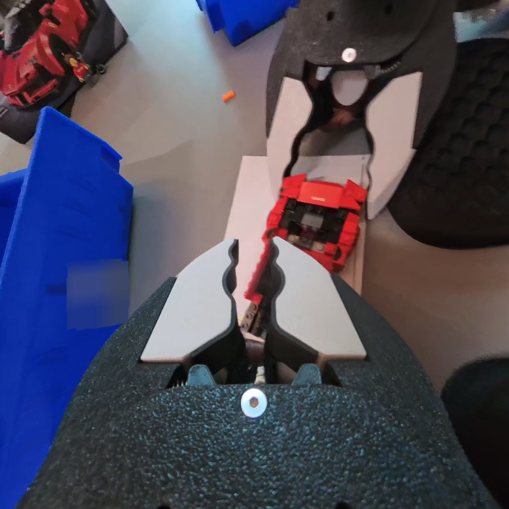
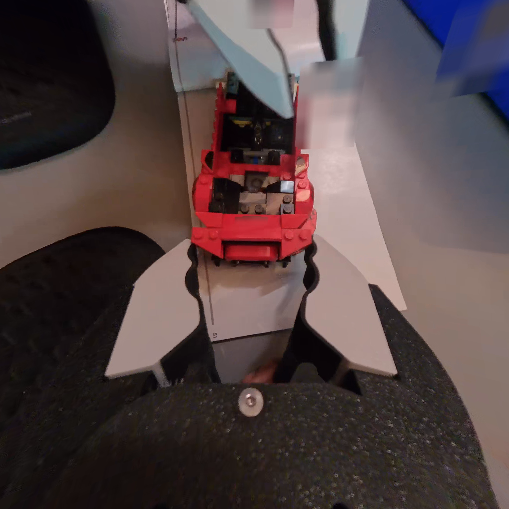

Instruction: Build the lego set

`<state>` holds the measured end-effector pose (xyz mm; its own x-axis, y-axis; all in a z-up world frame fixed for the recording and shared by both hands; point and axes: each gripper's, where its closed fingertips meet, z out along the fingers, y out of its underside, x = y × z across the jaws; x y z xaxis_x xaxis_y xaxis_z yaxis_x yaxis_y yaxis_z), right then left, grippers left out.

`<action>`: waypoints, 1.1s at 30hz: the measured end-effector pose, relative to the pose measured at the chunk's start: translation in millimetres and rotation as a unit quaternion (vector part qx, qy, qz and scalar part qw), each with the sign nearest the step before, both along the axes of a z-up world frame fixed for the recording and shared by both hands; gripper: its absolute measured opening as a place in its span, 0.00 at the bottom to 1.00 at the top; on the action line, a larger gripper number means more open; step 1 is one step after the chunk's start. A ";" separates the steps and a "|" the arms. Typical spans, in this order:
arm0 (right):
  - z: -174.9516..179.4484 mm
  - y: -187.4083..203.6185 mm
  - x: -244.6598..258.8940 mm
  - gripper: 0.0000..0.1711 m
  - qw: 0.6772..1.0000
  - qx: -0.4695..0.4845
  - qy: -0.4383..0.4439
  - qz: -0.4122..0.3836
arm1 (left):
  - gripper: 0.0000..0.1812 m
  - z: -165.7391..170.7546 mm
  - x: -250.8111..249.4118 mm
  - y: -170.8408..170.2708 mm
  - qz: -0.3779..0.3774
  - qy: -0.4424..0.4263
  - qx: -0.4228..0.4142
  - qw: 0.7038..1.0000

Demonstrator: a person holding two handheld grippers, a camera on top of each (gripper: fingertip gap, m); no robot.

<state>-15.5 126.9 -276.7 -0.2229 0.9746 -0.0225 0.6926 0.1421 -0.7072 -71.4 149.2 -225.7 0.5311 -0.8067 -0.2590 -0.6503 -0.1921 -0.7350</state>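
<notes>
Left claw [image 1: 253, 248] clamped on red lego car [image 2: 253, 192]; right claw [image 2: 253, 248] spread wide around its end, over instruction booklet [image 2: 344, 220] on worktop [image 1: 179, 124].

A blue bin [image 1: 63, 248] stands at the left on the grey table [image 1: 170, 115], its near wall partly hidden by a blurred patch. A second blue bin [image 1: 242, 19] sits at the far edge, well apart from the first. A small orange piece [image 1: 228, 96] lies alone on the table between them. At the far left a box [image 1: 41, 55] shows a red car picture (its corner is cut off by the frame). In the right wrist view a dark cushion [image 2: 49, 96] fills the upper left.
</notes>
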 end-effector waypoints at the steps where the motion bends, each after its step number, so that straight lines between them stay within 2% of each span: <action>1: 0.1 0.3 -0.2 0.44 1.000 -0.002 0.003 0.001 | 0.13 -0.6 0.6 -7.2 -0.014 0.007 -0.005 1.000; 5: 1.0 4.4 0.0 0.44 1.000 -0.008 0.001 0.006 | 0.26 -1.3 10.5 -37.4 -0.064 0.012 0.005 0.998; 7: 1.8 8.3 -0.9 0.44 1.000 -0.016 -0.002 0.008 | 0.27 -6.8 12.9 -41.6 -0.062 0.030 0.024 0.997; 10: 2.2 19.8 -3.3 0.44 1.000 -0.017 -0.005 0.005 | 0.24 -14.1 12.4 -33.7 -0.044 0.068 0.059 0.995; 15: 3.3 26.8 -7.2 0.44 0.999 -0.034 0.004 0.019 | 0.20 -31.7 11.4 -21.6 -0.037 0.101 0.040 0.993; 19: 2.3 28.6 -8.9 0.44 0.999 -0.036 0.021 0.013 | 0.11 -38.4 17.6 -19.6 -0.049 0.104 0.032 0.993; 33: 1.1 30.7 -8.7 0.44 0.999 -0.022 0.029 -0.014 | 0.10 -38.4 20.8 -16.0 -0.014 0.038 0.025 0.999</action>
